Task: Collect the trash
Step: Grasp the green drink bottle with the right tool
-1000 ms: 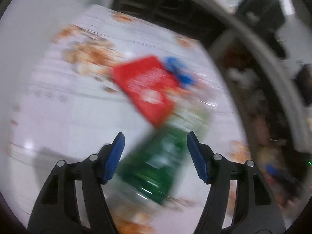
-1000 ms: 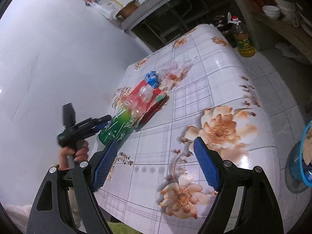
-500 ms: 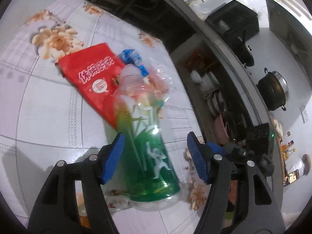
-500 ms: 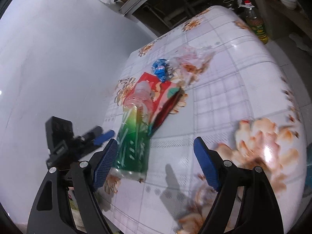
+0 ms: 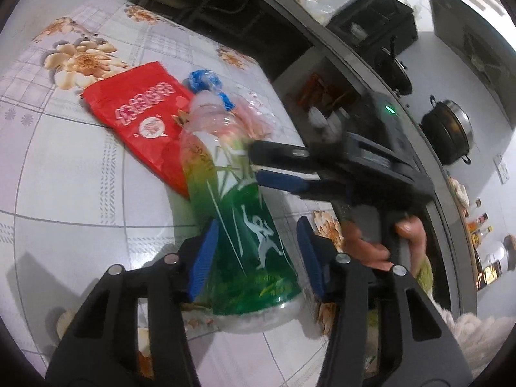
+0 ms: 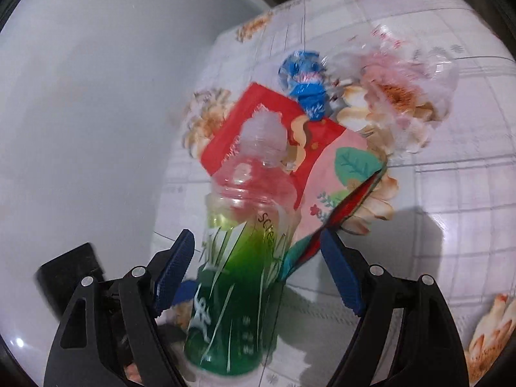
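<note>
On the floral worktop (image 5: 64, 174), a green-labelled plastic bottle (image 5: 245, 235) lies over a red packet (image 5: 145, 119). Left hand-held gripper (image 5: 254, 258) brackets its base, jaws parted, not visibly clamping. Right hand-held gripper (image 6: 258, 271) straddles its middle, likewise released.

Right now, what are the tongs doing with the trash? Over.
Left tongs open, straddling green bottle. Right tongs open around the same bottle. Bottle lies on red packet; blue wrapper beyond.

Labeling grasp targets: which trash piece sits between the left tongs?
The green-labelled plastic bottle, lying on its side. The red packet, blue wrapper and clear bag lie farther off.
</note>
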`<act>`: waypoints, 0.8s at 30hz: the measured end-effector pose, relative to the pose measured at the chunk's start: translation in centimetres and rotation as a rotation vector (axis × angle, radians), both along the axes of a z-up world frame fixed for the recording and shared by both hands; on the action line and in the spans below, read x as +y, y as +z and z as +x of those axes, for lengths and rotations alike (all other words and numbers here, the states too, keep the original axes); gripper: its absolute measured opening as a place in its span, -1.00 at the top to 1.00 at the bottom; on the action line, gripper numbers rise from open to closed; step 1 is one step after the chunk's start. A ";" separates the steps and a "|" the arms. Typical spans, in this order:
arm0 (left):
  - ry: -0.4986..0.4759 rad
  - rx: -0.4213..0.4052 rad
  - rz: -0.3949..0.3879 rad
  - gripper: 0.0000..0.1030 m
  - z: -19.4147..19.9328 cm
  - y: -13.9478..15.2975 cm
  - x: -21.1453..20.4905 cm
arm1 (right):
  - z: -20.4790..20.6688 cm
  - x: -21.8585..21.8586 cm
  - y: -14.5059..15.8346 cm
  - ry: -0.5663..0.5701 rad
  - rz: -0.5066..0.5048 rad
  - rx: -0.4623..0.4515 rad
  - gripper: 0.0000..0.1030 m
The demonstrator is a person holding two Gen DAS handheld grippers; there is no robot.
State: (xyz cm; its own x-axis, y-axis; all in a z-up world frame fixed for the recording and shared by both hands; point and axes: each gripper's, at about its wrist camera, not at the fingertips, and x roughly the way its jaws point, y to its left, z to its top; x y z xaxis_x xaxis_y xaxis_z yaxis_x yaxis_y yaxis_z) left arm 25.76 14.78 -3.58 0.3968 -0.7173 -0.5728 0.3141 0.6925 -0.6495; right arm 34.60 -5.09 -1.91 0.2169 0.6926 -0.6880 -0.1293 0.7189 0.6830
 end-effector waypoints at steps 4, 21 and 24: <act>-0.032 -0.024 0.002 0.14 -0.6 0.2 -0.6 | 0.1 1.1 -0.7 0.037 -0.018 0.019 -0.48; -0.066 -0.038 0.008 0.16 -1.5 0.2 -1.9 | -3.2 0.3 0.5 0.074 -0.049 -0.044 -0.16; -0.086 -0.039 -0.003 0.16 -2.3 0.3 -2.3 | -3.8 -0.4 0.1 0.064 -0.013 -0.023 -0.13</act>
